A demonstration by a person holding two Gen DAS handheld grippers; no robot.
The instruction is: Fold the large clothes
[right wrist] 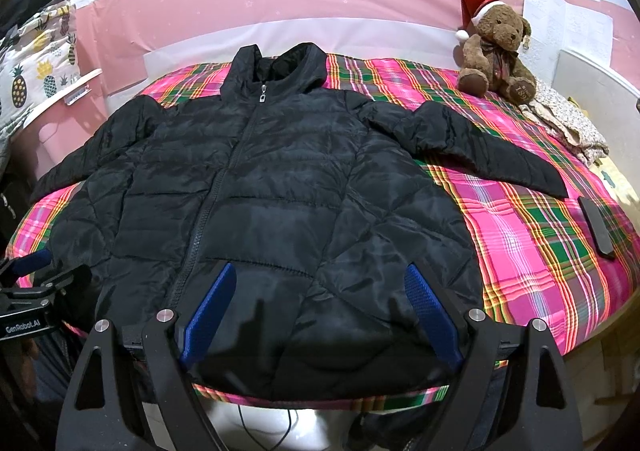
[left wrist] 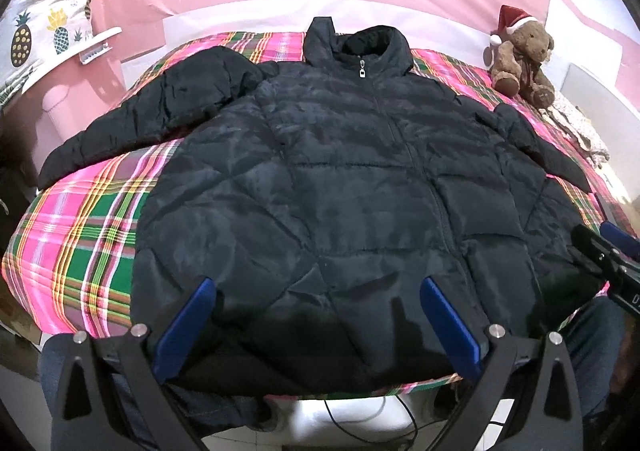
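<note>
Black puffer jacket (left wrist: pixel 320 179) lay flat, zipped, on plaid bed (left wrist: pixel 80 235); left gripper (left wrist: pixel 316 287) and right gripper (right wrist: pixel 320 275) gaped wide above near hem, holding nothing.

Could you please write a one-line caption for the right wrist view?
Open right gripper poised over the hem of a zipped black puffer jacket spread on a plaid bed.

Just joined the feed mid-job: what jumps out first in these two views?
A big black puffer jacket lies spread face-up and zipped across the pink-and-green plaid bedspread, sleeves out to both sides. At the far right corner sits a brown teddy bear in a red Santa hat. Both the left gripper and the right gripper are open above the jacket's hem, holding nothing.
</note>
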